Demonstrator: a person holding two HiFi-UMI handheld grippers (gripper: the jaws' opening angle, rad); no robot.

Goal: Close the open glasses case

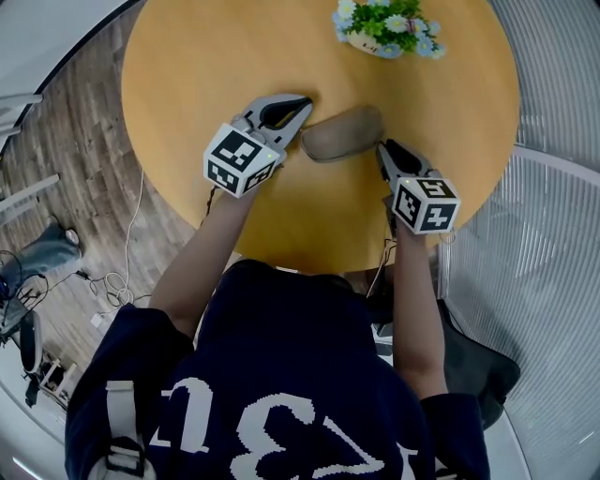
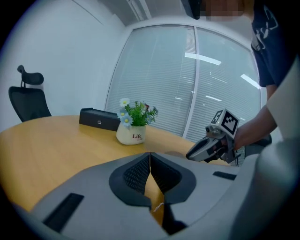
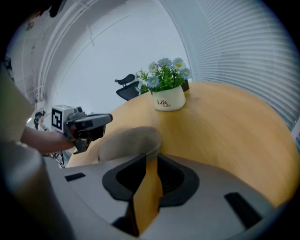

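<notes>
Forearms [image 1: 202,253] stretch over the tabletop [image 1: 206,66]. The right tool [image 1: 385,148] appears to pinch the glasses case [image 1: 342,134] at its near end, likely steadying it. The left tool [image 1: 305,105], clenched and empty, hovers just beside the case's other end, seemingly ready to press the lid. A flower pot [image 1: 375,44] stands beyond the case.

On the table [image 1: 216,75], the flowerpot [image 1: 384,28] sits behind the glasses case [image 1: 342,134].

navy lettered t-shirt [image 1: 281,347], grey left tongs [image 1: 302,117], right tongs [image 1: 384,150]
</notes>
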